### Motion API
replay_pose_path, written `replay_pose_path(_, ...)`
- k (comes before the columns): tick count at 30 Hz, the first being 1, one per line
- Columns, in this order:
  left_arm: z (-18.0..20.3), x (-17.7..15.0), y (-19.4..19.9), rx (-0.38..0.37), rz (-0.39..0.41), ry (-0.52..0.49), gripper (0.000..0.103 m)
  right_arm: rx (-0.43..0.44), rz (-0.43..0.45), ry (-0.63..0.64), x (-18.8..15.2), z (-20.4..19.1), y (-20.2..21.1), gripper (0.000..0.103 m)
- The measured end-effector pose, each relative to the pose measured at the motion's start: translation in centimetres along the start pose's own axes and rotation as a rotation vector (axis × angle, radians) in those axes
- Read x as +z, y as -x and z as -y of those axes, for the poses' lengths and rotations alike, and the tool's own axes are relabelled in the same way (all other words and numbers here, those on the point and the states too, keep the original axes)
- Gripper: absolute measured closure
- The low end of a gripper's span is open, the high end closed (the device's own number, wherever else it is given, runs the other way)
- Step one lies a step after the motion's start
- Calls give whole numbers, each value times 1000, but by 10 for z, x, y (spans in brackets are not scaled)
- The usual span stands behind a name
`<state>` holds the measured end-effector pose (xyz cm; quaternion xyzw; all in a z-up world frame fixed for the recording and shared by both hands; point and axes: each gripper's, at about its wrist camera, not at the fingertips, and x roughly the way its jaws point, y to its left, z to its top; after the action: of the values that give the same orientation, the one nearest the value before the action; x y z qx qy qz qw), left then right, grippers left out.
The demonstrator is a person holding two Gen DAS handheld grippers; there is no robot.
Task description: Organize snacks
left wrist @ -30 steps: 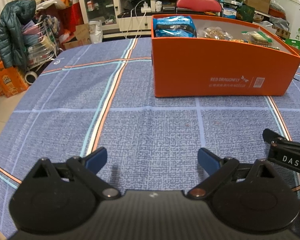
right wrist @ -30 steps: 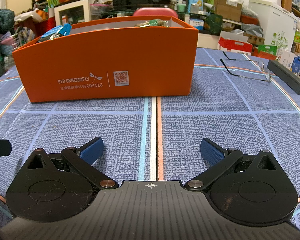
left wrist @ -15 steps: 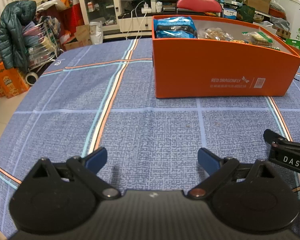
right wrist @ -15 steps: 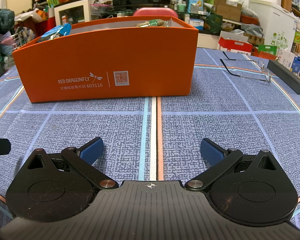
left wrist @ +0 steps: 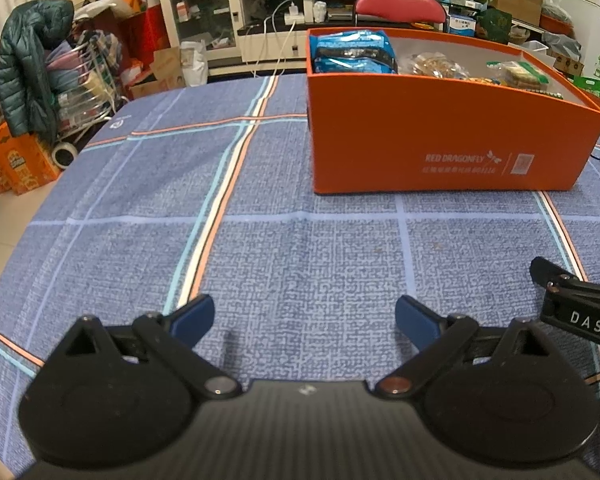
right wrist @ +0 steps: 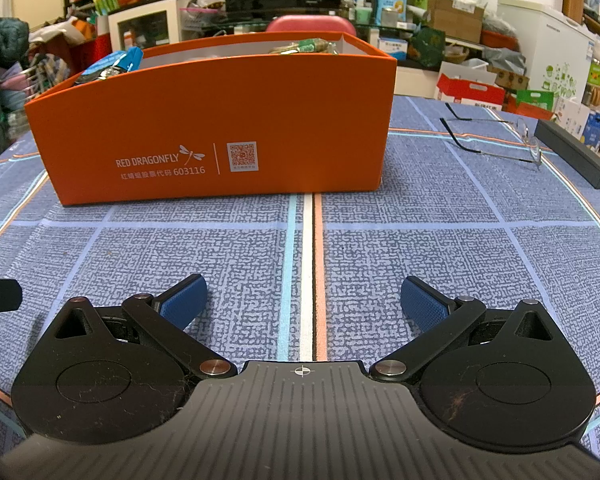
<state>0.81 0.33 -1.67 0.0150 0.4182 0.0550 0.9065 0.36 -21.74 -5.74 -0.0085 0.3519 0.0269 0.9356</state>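
Snack box status: both grippers spread and empty

Orange box (left wrist: 440, 140) stands on the blue tablecloth (left wrist: 300, 260), at 1 o'clock from my left gripper (left wrist: 304, 316) and at 11 o'clock from my right gripper (right wrist: 304, 300). Neither gripper touches it.

Box contents, as read from my left wrist view:
- Blue snack bags (left wrist: 354, 52) fill the left end of the box, stacked against the left wall.
- A clear packet of brown snacks (left wrist: 432, 65) lies near the middle, just beside the blue bags.
- A green-edged packet (left wrist: 520, 74) lies toward the right end.

From my right wrist view the near wall hides most of the interior. Only the tops of the blue bags and the green-edged packet (right wrist: 304, 46) rise above the rim.

Gripper state:
- Left gripper: fingers spread wide, nothing between the pads, low over bare cloth.
- Right gripper: fingers spread wide, nothing between the pads, centred over the white and orange stripe.

Other items on the cloth, from my right wrist view: eyeglasses (right wrist: 496, 140) at 2 o'clock, and a dark long case (right wrist: 574, 152) just beyond them, near the table edge. Both are well apart from the box.
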Motion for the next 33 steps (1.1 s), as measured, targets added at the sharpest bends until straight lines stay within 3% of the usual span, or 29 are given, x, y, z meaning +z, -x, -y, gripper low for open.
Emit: replay_pose_path(33, 0, 0, -1, 31, 23, -11, 7, 24, 1, 29, 1, 1, -1, 8)
